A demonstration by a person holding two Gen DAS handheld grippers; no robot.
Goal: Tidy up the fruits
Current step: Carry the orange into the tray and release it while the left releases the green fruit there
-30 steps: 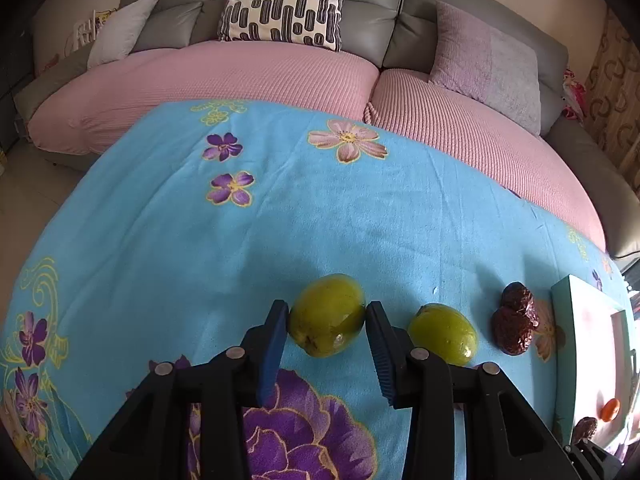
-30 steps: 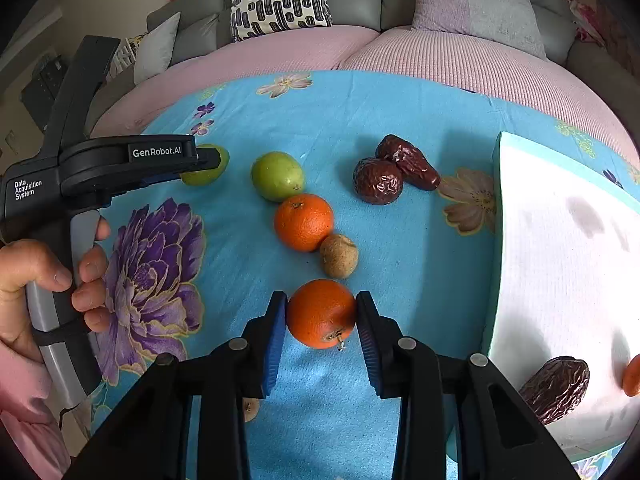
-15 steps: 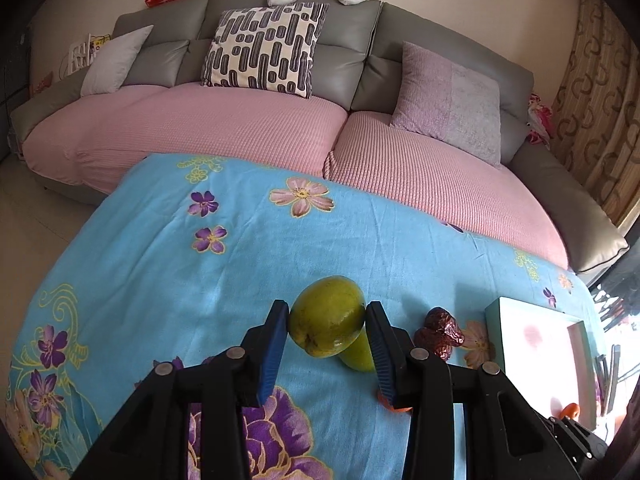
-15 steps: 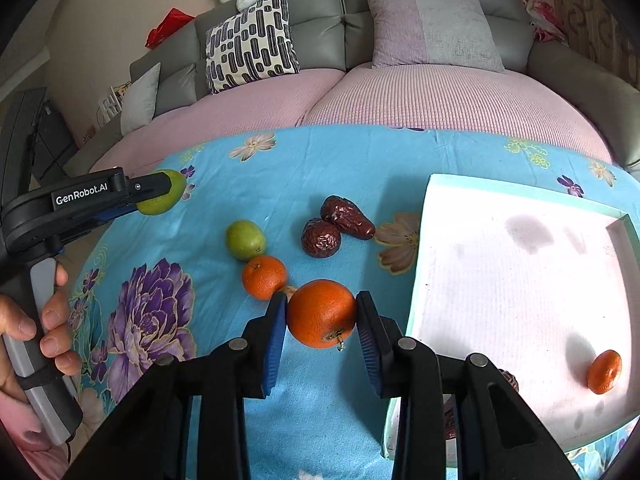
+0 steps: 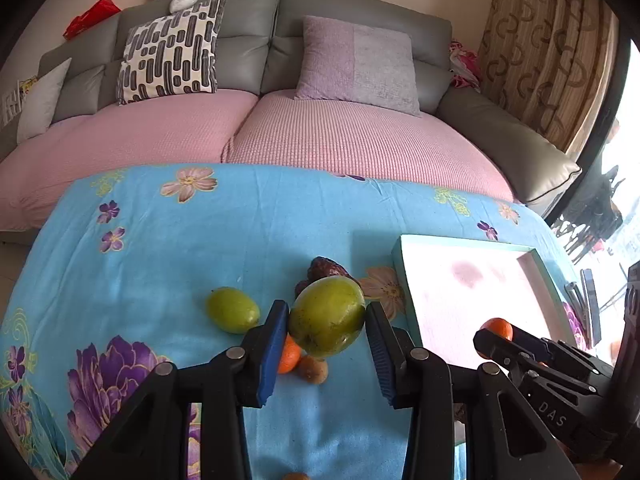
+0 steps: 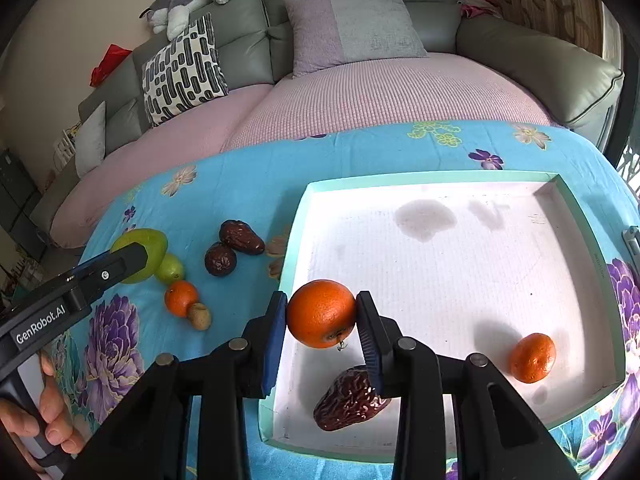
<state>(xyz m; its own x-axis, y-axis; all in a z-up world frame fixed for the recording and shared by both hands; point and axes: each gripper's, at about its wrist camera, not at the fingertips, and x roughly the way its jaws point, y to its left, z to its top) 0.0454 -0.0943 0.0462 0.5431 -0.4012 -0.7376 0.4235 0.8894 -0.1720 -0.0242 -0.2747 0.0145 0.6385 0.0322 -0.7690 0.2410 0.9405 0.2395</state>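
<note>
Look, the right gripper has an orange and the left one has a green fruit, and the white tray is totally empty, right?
Not quite. The tray is not empty: the right wrist view shows a small orange and a dark dried date already lying in it. The rest is right: the right gripper holds an orange, and the left gripper holds a green fruit.
</note>
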